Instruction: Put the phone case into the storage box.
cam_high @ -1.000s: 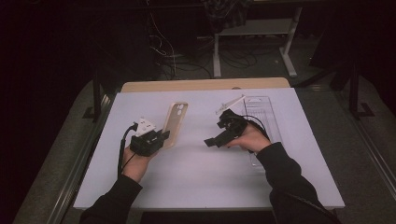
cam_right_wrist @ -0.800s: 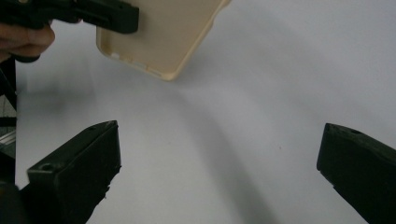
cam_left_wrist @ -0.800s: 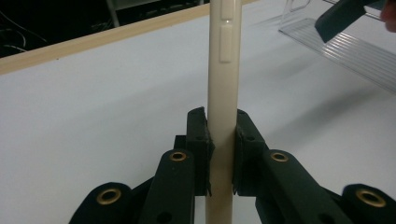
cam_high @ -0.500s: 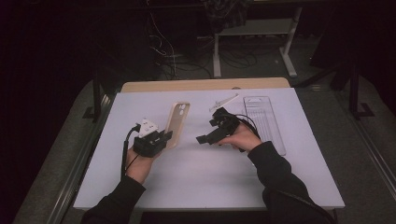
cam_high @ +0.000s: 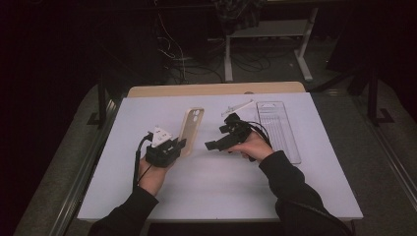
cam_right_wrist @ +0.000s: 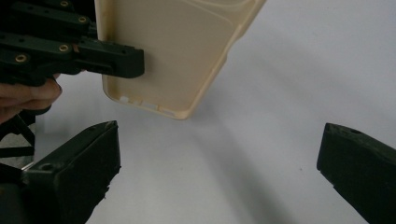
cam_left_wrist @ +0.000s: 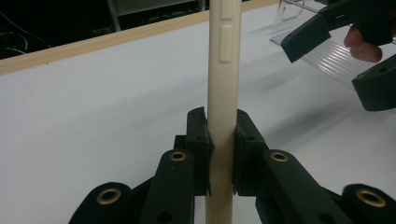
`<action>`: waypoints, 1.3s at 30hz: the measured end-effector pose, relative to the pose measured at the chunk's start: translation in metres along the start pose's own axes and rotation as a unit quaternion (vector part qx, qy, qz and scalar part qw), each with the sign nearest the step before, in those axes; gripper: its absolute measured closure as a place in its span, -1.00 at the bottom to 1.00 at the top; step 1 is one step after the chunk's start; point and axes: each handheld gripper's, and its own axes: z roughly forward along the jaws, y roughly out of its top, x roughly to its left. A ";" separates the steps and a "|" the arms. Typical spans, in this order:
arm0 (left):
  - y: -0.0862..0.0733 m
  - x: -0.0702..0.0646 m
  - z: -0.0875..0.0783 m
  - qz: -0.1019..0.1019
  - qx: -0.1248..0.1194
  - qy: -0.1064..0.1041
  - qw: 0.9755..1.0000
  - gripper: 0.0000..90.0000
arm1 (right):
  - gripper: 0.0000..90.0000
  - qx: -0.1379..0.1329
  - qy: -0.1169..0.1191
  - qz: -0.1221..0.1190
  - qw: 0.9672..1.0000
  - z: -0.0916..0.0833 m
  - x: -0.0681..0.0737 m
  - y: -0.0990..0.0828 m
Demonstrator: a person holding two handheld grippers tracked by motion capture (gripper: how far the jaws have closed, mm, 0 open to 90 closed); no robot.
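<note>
A cream phone case (cam_high: pixel 192 127) is held above the white table, its lower end clamped in my left gripper (cam_high: pixel 178 146). In the left gripper view the case (cam_left_wrist: pixel 224 70) stands edge-on between the two pads, which press on both its sides. My right gripper (cam_high: pixel 212 145) is just right of the case, jaws pointing left toward it. In the right gripper view its jaws stand wide apart with nothing between them, and the case (cam_right_wrist: pixel 177 51) hangs ahead with the left gripper's jaw (cam_right_wrist: pixel 93 56) on it.
A clear plastic tray (cam_high: pixel 278 129) lies on the white table (cam_high: pixel 221 187) to the right of my right hand. A small white part (cam_high: pixel 237 106) rests by the tray's far left corner. A wooden strip (cam_high: pixel 216 89) borders the far edge.
My right gripper has moved left from over the clear tray toward the phone case. The left gripper has stayed in place with the case in it.
</note>
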 end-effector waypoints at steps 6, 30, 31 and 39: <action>0.000 -0.006 0.002 0.002 0.000 -0.003 1.000 0.78 | -1.00 -0.010 0.009 0.009 1.000 0.000 0.002 0.001; 0.002 -0.024 0.007 0.004 -0.007 -0.010 1.000 0.78 | -1.00 -0.041 0.032 0.023 0.998 -0.003 0.003 0.007; 0.002 -0.025 0.007 0.004 -0.006 -0.009 1.000 0.78 | -1.00 -0.042 0.032 0.025 0.998 -0.003 0.003 0.007; 0.002 -0.033 0.009 0.013 -0.004 -0.011 1.000 0.78 | -1.00 -0.044 0.039 0.036 0.998 0.001 0.004 0.007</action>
